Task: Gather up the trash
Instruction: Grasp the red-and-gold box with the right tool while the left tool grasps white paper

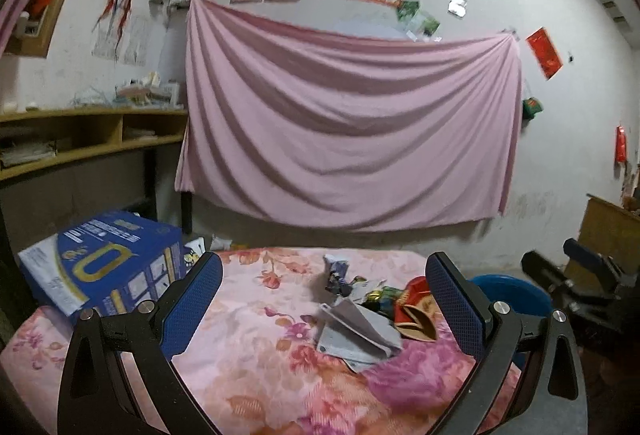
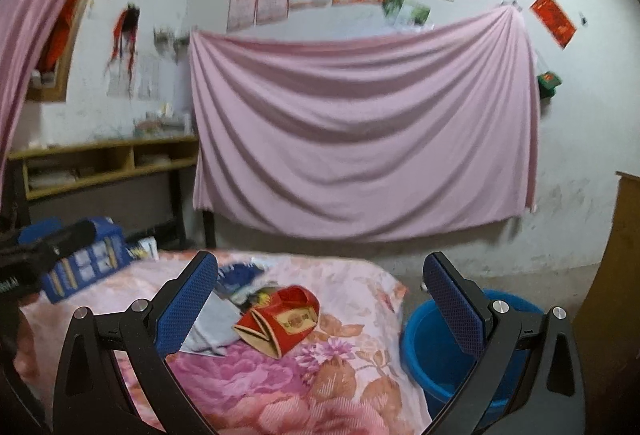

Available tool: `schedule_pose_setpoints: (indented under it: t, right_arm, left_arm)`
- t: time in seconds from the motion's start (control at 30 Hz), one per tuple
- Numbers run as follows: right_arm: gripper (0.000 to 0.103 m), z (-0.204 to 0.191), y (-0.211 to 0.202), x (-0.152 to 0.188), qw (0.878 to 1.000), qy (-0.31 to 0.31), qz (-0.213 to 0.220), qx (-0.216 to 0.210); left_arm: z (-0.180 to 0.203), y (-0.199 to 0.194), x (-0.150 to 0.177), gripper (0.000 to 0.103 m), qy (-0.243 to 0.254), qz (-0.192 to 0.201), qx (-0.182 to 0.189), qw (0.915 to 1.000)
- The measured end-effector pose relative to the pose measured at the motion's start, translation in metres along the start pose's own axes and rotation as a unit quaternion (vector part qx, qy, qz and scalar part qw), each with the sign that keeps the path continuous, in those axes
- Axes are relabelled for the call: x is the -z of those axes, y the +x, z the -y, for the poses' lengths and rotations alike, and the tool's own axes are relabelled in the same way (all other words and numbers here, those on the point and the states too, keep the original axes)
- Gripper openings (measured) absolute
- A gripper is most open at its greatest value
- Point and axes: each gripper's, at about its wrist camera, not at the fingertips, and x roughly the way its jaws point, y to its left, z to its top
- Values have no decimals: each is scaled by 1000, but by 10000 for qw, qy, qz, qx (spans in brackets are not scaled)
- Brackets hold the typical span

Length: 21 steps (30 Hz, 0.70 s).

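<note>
A pile of trash lies on the floral bedspread (image 1: 248,347): a grey folded packet (image 1: 360,331), a red carton (image 1: 416,311), a green and gold wrapper (image 1: 380,295) and a crumpled blue-white wrapper (image 1: 338,271). In the right wrist view the red carton (image 2: 280,319) and grey packet (image 2: 212,327) lie between and ahead of my fingers. A blue bucket (image 2: 440,351) stands on the floor right of the bed. My left gripper (image 1: 324,267) is open and empty above the bed. My right gripper (image 2: 320,267) is open and empty, also seen in the left wrist view (image 1: 576,275).
A blue printed box (image 1: 108,267) sits on the bed's left side. A pink sheet (image 1: 352,127) hangs on the back wall. A wooden shelf (image 1: 92,135) runs along the left wall. A wooden cabinet (image 2: 616,295) stands at the right.
</note>
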Motion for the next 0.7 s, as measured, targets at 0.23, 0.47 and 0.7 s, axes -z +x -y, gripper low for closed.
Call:
schedule_pose_setpoints:
  t: [0.23, 0.47, 0.7]
  right_arm:
    - [103, 8, 71, 4, 9938, 98, -1086, -218]
    - [103, 4, 115, 17, 9815, 98, -1875, -378]
    - [103, 5, 149, 21, 9701, 196, -2375, -456]
  left_arm:
    - [-15, 58, 5, 99, -380, -876, -12, 9954]
    - [-12, 94, 16, 78, -460, -1672, 438, 9839]
    - [-7, 118, 30, 57, -682, -2304, 629, 9687]
